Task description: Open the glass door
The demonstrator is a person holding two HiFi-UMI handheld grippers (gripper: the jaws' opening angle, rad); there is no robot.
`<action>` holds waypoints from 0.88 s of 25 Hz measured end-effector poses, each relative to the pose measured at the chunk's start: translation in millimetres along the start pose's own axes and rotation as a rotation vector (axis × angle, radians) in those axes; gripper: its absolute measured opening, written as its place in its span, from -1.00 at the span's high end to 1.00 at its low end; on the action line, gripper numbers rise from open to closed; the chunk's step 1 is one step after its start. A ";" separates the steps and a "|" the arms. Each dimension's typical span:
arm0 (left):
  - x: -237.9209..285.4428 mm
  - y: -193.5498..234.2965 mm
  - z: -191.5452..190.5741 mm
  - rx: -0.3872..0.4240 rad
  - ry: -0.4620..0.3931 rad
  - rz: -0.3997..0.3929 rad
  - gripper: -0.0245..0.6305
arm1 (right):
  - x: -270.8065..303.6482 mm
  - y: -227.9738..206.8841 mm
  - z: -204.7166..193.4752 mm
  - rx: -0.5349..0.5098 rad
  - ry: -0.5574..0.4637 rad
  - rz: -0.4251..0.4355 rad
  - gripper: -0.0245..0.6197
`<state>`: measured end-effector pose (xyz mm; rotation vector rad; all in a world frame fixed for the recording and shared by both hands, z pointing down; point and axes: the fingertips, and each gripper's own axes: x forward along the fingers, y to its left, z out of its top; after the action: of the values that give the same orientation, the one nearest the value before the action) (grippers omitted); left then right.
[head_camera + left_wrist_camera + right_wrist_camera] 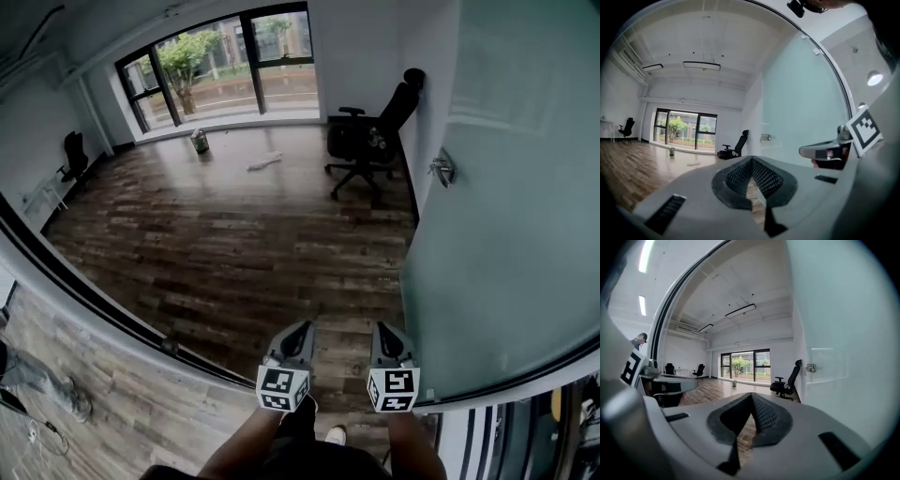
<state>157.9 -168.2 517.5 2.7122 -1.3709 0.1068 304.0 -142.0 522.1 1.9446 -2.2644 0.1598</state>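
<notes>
Glass door (506,234), head view: a frosted, pale green pane that fills your 3 o'clock. It is smooth and flat, and it looks already swung in over the room. Its small metal handle (442,171) sits at 2 o'clock, well away from both tools. The left gripper (298,330) and right gripper (386,328) are at 6 o'clock, side by side, both clamped to nothing. Dark wood plank floor (234,244) runs to 12 o'clock, where a black office chair (370,141) stands beyond the door's far edge.

Left gripper view: the ribbed black pads meet at their tips with nothing between them. The pane rises at 2 o'clock and the handle is a small glint at centre.

Right gripper view: the jaws are fully together and empty. The glass covers 3 o'clock and the handle is just right of centre.

Hazards, as judged:
- With jaws closed like this you cannot take the handle, so part them before you reach.
- A push on bare glass could let the hard tips skid across the slick surface.
- A wide swing could drive the door edge toward the chair.
</notes>
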 end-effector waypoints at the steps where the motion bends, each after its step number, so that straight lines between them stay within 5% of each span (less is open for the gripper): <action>1: -12.9 -4.2 -0.4 0.002 0.004 0.006 0.93 | -10.4 4.3 -2.3 0.012 0.002 0.006 0.88; 6: -65.6 -23.7 -0.9 0.010 0.010 0.012 0.93 | -57.7 21.8 -10.6 0.060 0.014 0.010 0.88; 22: -232.1 -30.4 -23.2 0.025 -0.003 -0.018 0.93 | -184.6 146.5 -32.3 -0.026 0.011 -0.025 0.88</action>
<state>44.6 37.9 513.7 2.7452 -1.3541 0.1196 187.8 65.6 522.5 1.9537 -2.2232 0.1371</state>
